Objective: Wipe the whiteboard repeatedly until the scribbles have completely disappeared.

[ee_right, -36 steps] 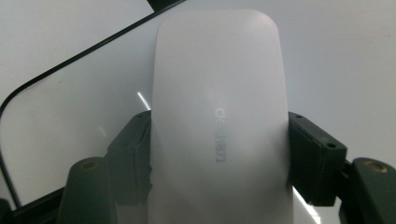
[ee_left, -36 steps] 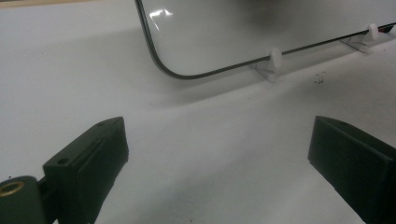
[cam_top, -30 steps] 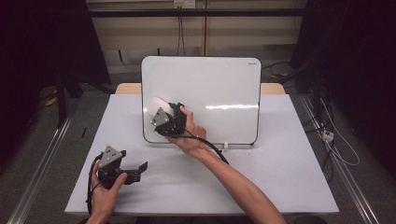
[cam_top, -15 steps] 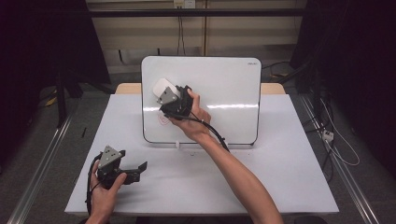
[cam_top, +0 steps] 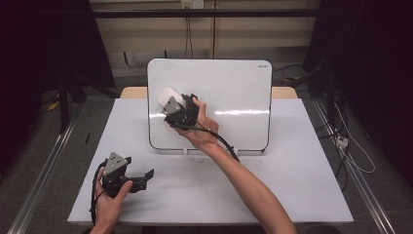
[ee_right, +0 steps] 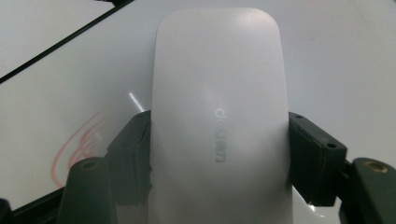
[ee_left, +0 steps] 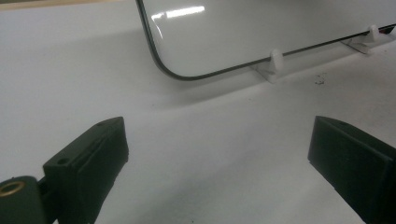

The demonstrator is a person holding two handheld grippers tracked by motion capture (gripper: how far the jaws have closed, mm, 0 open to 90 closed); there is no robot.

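Observation:
A white whiteboard [cam_top: 234, 97] stands propped upright on the table [cam_top: 292, 185]. My right gripper [cam_top: 170, 103] is shut on a white board eraser [cam_top: 165, 96] and holds it against the board's left half. In the right gripper view the eraser [ee_right: 219, 121] sits clamped between both jaws, over the board [ee_right: 336, 56], with faint red marker traces [ee_right: 77, 147] on the board at its lower left. My left gripper [cam_top: 146, 175] rests low at the table's front left, open, jaws pointing right. In the left gripper view nothing lies between the jaws, with the board's lower corner [ee_left: 187, 56] ahead.
The board rests on small white clip feet [ee_left: 275, 63] on the white tabletop. A black cable [cam_top: 219, 141] trails from the right gripper along the forearm. Metal rails [cam_top: 39, 180] run beside the table on both sides.
My right gripper has carried the eraser up and a little left along the board's left half. The left gripper has stayed put.

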